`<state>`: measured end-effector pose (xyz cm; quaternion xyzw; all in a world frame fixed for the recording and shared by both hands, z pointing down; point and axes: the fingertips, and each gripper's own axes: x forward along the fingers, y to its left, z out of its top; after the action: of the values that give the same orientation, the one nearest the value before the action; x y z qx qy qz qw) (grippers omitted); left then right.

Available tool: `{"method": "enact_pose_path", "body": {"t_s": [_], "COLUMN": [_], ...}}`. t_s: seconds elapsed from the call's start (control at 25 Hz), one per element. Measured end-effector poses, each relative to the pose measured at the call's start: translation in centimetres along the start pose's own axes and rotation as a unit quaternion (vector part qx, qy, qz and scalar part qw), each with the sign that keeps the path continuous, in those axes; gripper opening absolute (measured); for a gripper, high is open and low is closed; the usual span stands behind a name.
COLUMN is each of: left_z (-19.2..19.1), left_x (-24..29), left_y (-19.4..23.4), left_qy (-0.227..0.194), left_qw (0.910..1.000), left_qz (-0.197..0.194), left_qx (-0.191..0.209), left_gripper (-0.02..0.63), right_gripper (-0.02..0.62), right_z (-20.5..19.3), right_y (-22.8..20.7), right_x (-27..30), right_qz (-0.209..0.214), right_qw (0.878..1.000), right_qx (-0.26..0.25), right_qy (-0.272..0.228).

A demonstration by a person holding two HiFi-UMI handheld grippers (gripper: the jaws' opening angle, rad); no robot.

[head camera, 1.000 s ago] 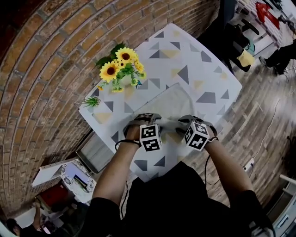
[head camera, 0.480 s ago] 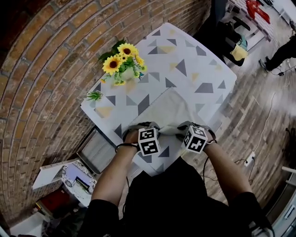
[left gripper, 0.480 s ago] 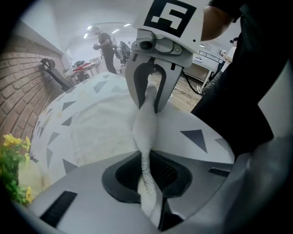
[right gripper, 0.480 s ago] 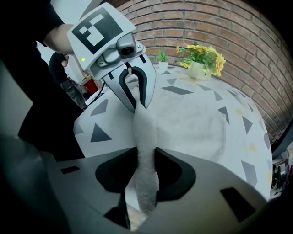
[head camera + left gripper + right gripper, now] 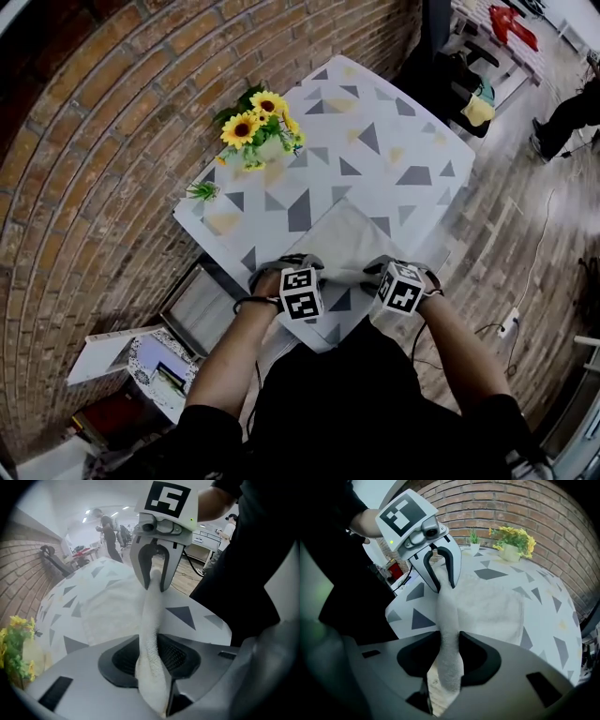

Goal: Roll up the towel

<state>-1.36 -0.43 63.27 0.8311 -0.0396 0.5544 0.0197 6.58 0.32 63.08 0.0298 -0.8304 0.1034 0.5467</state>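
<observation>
Towel (image 5: 349, 242) lies spread on the patterned surface (image 5: 403, 131), well apart from the flowers (image 5: 258, 127), on their side toward the person. Its edge farthest from the flowers is gathered and raised. Left gripper (image 5: 151, 667): jaws clamped on that edge, having just been opening, cloth between them. Right gripper (image 5: 447, 665): likewise, jaws pinching the towel edge, just eased wider

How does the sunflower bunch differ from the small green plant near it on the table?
The sunflower bunch is much larger than the small green plant. The sunflower bunch has yellow blooms with dark centres; the small green plant shows only green leaves. The small green plant stands nearer the person than the sunflower bunch. Both stand on the table, by the brick wall, apart from the towel.
</observation>
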Motion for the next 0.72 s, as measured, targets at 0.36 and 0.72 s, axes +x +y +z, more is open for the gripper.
{"method": "enact_pose_path", "body": {"t_s": [0.36, 0.72], "left_z": [-0.1, -0.1], "left_x": [-0.2, -0.6], "left_y": [4.9, 9.1], "left_qy": [0.005, 0.006], "left_qw": [0.9984, 0.9925], "left_qz": [0.048, 0.105], "left_qx": [-0.028, -0.062], "left_gripper": [0.143, 0.143], "right_gripper": [0.149, 0.169], "right_z": [0.5, 3.2], "right_y": [-5.4, -6.6], "right_x": [-1.1, -3.2], "right_qz": [-0.036, -0.055], "right_qw": [0.999, 0.997], "right_qx": [0.015, -0.016], "right_qy": [-0.012, -0.058]}}
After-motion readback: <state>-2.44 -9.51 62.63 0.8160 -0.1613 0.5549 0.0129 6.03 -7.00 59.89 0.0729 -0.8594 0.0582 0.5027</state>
